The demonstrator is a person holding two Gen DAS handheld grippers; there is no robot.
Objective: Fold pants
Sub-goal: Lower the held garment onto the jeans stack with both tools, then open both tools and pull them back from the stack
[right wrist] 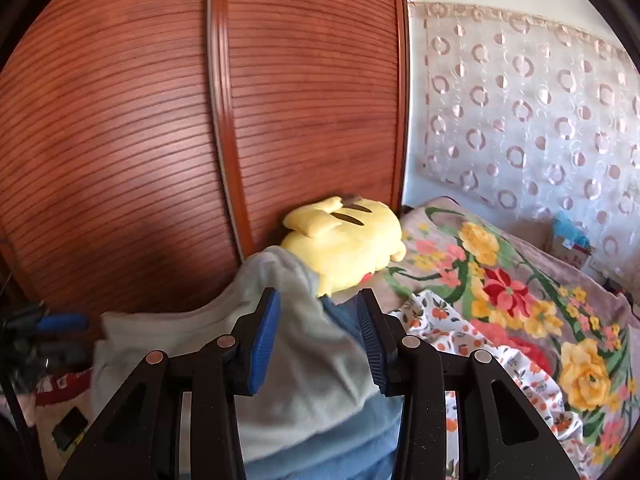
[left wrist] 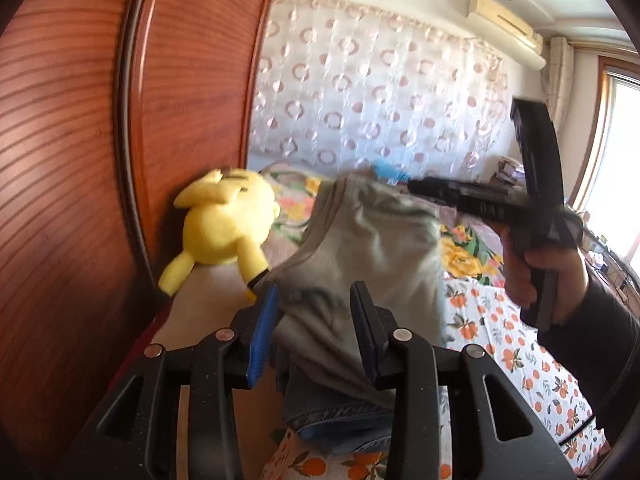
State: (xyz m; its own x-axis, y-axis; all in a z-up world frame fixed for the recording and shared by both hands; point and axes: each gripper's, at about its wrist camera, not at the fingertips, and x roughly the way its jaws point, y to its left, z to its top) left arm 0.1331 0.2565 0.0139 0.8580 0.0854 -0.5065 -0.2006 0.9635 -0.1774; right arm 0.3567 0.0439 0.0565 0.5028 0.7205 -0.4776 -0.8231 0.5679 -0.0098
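The soft grey-green pants hang bunched just beside the yellow plush toy; left gripper and right gripper stand parted, gripping nothing. The released cloth may slump unevenly, spoiling the fold.

Support: a bed covered by a white sheet printed with small oranges.
Blanket: grey, with big yellow and red flowers, spread over the far part of the bed.
Plush toy: yellow, lying by the wooden wardrobe side.
Pants: grey, heaped over blue denim at the near edge.
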